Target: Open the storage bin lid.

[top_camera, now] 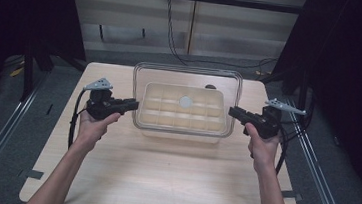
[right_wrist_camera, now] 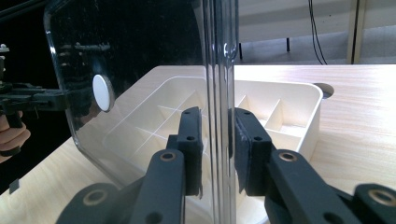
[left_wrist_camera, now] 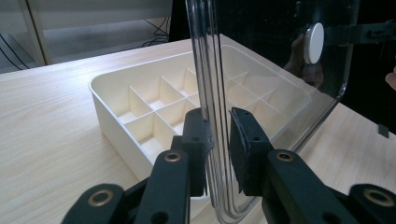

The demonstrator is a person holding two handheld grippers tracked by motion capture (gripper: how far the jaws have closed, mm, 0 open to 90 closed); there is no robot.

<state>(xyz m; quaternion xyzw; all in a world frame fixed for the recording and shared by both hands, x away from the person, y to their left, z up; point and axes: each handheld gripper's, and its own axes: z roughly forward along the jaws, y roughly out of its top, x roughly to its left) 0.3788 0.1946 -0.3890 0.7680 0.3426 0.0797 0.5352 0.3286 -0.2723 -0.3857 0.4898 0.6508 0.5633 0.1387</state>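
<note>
- high view: the clear lid hangs level above the cream divided tray at the middle of the desk, gripped at both short ends.
- left gripper has its fingers clenched on the lid's left rim; right gripper fingers clenched on the right rim.
- risk, as i judge it: the rim is thin and slick, so uneven lifting could tilt the lid and let it slip out.
- pulling the ends apart could also flex it free.
</note>
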